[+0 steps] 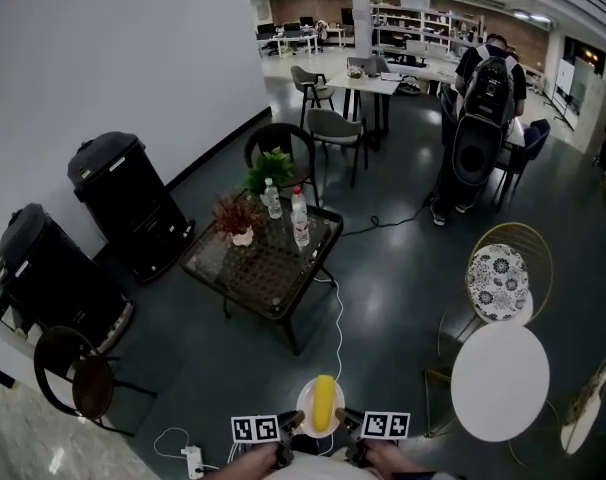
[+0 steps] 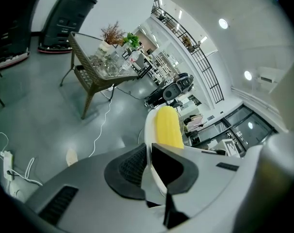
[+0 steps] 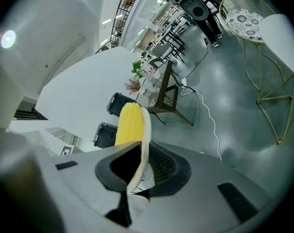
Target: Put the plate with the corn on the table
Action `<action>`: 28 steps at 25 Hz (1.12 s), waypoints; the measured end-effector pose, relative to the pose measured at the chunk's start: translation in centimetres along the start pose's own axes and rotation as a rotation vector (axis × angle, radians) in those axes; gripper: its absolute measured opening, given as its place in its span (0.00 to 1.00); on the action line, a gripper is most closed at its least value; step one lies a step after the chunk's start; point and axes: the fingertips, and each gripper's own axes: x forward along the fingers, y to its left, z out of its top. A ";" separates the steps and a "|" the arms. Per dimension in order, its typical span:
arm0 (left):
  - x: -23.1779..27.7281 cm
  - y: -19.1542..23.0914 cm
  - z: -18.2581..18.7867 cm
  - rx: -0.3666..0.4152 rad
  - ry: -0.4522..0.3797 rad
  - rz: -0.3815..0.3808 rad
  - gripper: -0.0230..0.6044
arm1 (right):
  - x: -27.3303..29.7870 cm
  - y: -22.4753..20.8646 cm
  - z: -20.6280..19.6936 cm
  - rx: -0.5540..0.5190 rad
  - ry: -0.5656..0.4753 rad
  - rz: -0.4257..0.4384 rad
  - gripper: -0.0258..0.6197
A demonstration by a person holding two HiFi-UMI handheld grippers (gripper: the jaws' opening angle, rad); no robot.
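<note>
A small white plate (image 1: 308, 414) with a yellow corn cob (image 1: 324, 403) on it hangs over the floor at the bottom middle of the head view. My left gripper (image 1: 293, 424) is shut on the plate's left rim and my right gripper (image 1: 349, 424) is shut on its right rim. The left gripper view has the plate rim (image 2: 148, 130) edge-on between the jaws with the corn (image 2: 168, 125) beyond. In the right gripper view the rim (image 3: 144, 140) is likewise pinched, beside the corn (image 3: 128, 125). The dark wicker table (image 1: 266, 264) stands ahead on the left.
The table carries two water bottles (image 1: 299, 218) and potted plants (image 1: 236, 220). Two black bins (image 1: 128, 200) stand by the wall. A round white table (image 1: 500, 381) and a gold-framed chair (image 1: 503, 278) are at right. A cable (image 1: 337, 318) and power strip (image 1: 194, 460) lie on the floor. A person with a backpack (image 1: 486, 98) stands far back.
</note>
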 end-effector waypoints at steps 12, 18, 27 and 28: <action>1.9 1.7 8.6 0.016 -0.025 -0.059 0.09 | 4.9 2.1 7.0 -0.060 -0.016 -0.011 0.13; 1.4 3.7 13.5 0.001 -0.060 -0.066 0.09 | 9.1 4.1 10.1 -0.086 -0.003 -0.006 0.13; -1.6 7.8 19.7 -0.051 -0.146 -0.042 0.09 | 16.0 8.4 12.6 -0.114 0.046 0.046 0.13; -1.9 8.4 20.4 -0.055 -0.155 -0.038 0.09 | 16.9 8.8 12.8 -0.124 0.052 0.047 0.13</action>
